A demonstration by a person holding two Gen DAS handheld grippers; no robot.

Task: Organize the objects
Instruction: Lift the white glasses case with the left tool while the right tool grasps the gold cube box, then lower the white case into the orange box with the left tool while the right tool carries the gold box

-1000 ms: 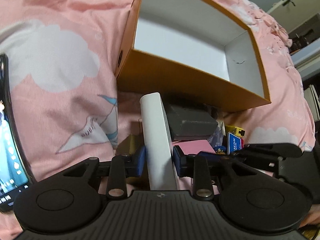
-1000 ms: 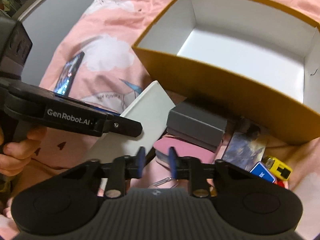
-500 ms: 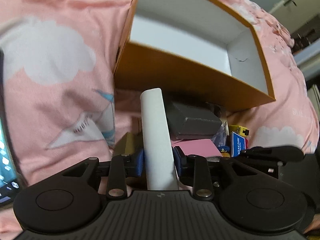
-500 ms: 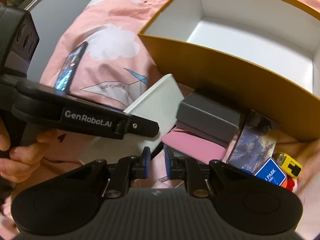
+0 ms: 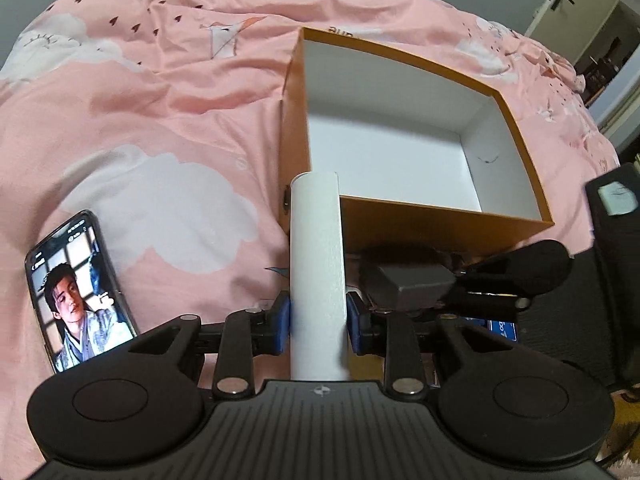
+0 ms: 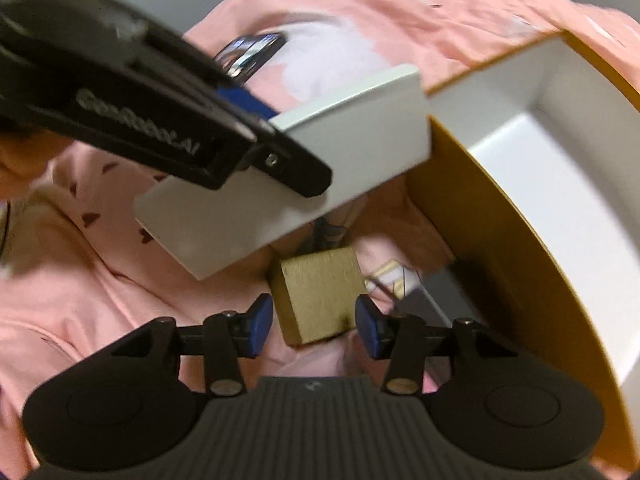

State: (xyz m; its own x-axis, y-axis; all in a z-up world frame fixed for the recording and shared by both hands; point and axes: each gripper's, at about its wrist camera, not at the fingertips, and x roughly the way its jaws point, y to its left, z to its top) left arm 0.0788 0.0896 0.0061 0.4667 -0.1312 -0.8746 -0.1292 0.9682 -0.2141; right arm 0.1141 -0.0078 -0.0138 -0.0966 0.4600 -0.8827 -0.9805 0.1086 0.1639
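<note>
Before you on the bedspread (image 5: 160, 92): open box (image 5: 404, 152) ahead, phone (image 5: 80, 292) far left, small boxes (image 5: 412, 284) against its near wall.

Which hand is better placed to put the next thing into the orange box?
Left. Its tool is already shut on the white box, raised by the orange box rim. The right tool is opening around the gold box, not gripping yet.

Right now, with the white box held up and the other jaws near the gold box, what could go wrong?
1. The left gripper pinches the white box near one end, so it could tilt or catch on the orange box rim.
2. The right gripper's jaws are opening around the gold box in a blurred view; it may close off-centre.
3. The phone lies nearby and could be knocked.
</note>
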